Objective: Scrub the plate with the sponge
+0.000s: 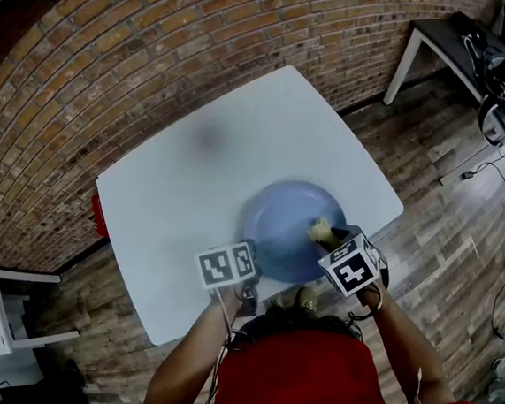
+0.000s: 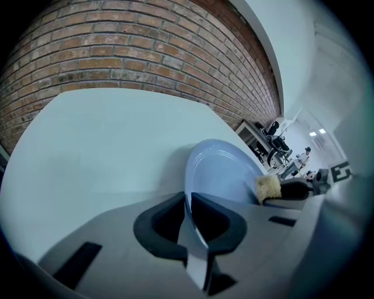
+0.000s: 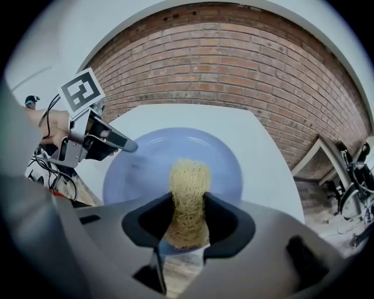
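Observation:
A pale blue plate (image 1: 284, 226) lies at the near edge of the white table (image 1: 182, 190). My left gripper (image 1: 247, 276) is shut on the plate's near-left rim; in the left gripper view the plate (image 2: 222, 169) stands edge-on between the jaws of that gripper (image 2: 188, 219). My right gripper (image 1: 333, 240) is shut on a yellow mesh sponge (image 1: 321, 231), which sits over the plate's right part. In the right gripper view the sponge (image 3: 188, 193) sticks up between the jaws of this gripper (image 3: 188, 225) in front of the plate (image 3: 146, 169). The sponge (image 2: 268, 188) also shows in the left gripper view.
A brick wall (image 1: 115, 59) runs behind the table. A white desk (image 1: 445, 46) with cables stands at the far right and a white chair (image 1: 11, 311) at the left. Wooden floor (image 1: 446, 224) surrounds the table. The person's red top (image 1: 306, 379) fills the bottom.

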A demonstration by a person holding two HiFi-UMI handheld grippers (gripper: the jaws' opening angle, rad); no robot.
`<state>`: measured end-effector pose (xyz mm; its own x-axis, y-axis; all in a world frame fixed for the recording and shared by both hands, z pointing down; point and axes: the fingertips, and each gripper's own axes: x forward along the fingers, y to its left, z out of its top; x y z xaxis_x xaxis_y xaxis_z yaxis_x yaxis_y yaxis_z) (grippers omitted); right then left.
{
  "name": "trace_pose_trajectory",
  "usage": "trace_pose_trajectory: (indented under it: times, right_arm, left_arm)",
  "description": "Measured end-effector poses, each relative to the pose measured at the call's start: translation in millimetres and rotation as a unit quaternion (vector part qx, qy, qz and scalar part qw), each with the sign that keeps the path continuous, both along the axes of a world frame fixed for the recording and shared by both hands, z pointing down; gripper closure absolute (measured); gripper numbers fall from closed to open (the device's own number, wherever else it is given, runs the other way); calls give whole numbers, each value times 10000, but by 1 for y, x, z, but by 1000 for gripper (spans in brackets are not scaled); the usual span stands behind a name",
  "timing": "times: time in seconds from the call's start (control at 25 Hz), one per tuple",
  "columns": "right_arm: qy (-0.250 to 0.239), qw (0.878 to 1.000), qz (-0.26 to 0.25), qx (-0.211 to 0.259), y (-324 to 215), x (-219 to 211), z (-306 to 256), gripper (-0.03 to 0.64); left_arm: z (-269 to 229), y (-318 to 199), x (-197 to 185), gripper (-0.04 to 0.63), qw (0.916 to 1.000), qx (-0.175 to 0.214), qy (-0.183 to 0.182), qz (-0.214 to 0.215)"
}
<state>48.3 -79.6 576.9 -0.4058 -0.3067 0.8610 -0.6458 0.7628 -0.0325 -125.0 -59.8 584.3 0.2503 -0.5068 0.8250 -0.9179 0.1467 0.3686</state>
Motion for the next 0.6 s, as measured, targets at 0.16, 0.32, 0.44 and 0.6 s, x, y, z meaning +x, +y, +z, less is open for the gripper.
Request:
trace_pose_trajectory:
  times: [0.16,0.32,0.44,0.6]
  right_arm:
    - [-94,9999,0,-72,4,-4,-7,456]
    - [-334,9994,28,-65,2,-6,-21,456]
    - [-573,9983,83,-39,-2,-6,-37,456]
    - [-958,9952,142,141,-9,-11,-65,456]
  left_arm:
    - [-3,1,0,546,9999,20,-85,54]
    - [-18,0,4,472,9994,242,-14,238]
    - [-35,1,3,432,9985,433,-16,336]
    - [-70,0,-3,428,9941,967,-237,435]
